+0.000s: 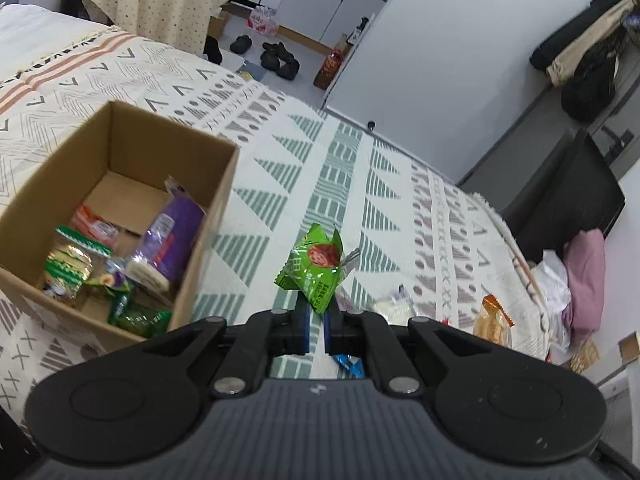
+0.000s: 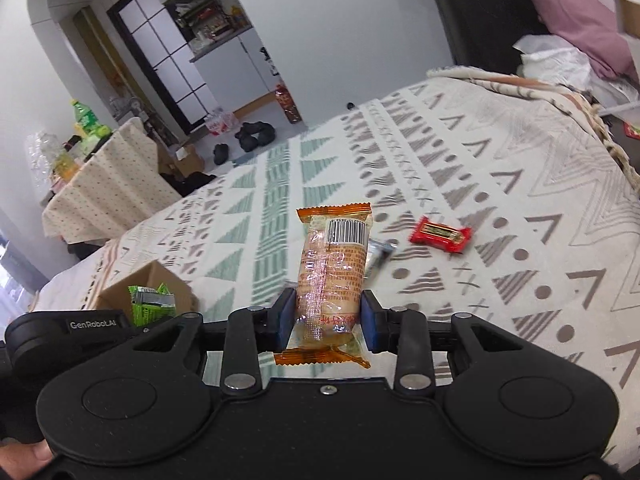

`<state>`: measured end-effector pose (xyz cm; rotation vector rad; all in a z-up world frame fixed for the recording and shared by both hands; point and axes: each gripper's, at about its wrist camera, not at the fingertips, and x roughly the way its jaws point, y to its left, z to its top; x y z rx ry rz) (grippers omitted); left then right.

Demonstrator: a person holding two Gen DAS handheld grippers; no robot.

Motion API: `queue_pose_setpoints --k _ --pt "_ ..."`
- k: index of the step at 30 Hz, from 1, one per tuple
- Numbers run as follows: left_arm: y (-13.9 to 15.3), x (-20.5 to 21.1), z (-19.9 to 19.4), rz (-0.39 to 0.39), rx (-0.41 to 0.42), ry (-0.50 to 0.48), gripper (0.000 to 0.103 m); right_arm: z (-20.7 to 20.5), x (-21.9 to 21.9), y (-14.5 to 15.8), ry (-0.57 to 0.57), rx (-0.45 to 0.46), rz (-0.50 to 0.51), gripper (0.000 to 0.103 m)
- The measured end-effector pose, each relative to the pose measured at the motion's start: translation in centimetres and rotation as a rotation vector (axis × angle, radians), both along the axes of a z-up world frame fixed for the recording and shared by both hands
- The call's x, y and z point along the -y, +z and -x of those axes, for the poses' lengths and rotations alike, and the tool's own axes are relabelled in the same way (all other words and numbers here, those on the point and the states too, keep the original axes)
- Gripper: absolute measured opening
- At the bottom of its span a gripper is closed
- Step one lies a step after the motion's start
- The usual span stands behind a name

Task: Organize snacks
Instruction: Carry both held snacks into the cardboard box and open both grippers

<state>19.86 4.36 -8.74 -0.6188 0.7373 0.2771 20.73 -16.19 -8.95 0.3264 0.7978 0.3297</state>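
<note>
the green packet [image 1: 316,266] stood pinched by its lower corner between the fingertips of the left gripper [image 1: 316,312], whose blue pads were nearly together on the thin wrapper, so most of the packet stuck up and forward past the tips, above the bedspread [image 1: 352,184]. the orange packet [image 2: 334,276] lay lengthwise between the fingers of the right gripper [image 2: 329,310], both blue pads pressed on its sides near the lower half; its barcode end reached out beyond the tips and its crimped tail hung back toward the gripper body. the box [image 1: 120,216] sat on the bedspread to the left of the left gripper, open at the top, with a purple pack [image 1: 176,240] leaning inside against its right wall and several green and orange snacks piled in the near corner. in the right wrist view the box [image 2: 120,294] showed only a corner at lower left, beside the other gripper's body. on the bedspread beyond the orange packet lay a red packet [image 2: 439,234], well apart from the fingers, and a silver packet [image 2: 378,254] partly hidden behind the orange one. a white packet [image 1: 394,304] and a blue wrapper [image 1: 352,364] lay on the bedspread close by the left gripper.
</note>
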Motion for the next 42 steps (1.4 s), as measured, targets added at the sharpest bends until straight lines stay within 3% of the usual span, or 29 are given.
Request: queue_pose_setpoints --k 8,23,31,39,42 --pt "2.1 -2.3 1.4 -0.024 0.05 0.056 0.005 0.6 -3.2 1.9 0.042 0.032 -0.022 0.034" --pt "4.1 -9.8 3.9 0.014 0.074 0.148 0.005 0.3 -10.0 3.5 0.135 0.059 -0.069 0.034" --pt "3.5 -14.2 3.8 0.027 0.036 0.188 0.005 -0.4 -14.3 2.3 0.181 0.029 -0.109 0.034" --pt "1.8 -16.0 2.3 0.052 -0.009 0.164 0.006 -1.0 -17.9 1.7 0.206 0.009 -0.133 0.034" --pt "1.1 -16.6 1.9 0.056 -0.027 0.167 0.011 -1.1 -19.2 1.4 0.217 0.0 -0.125 0.034"
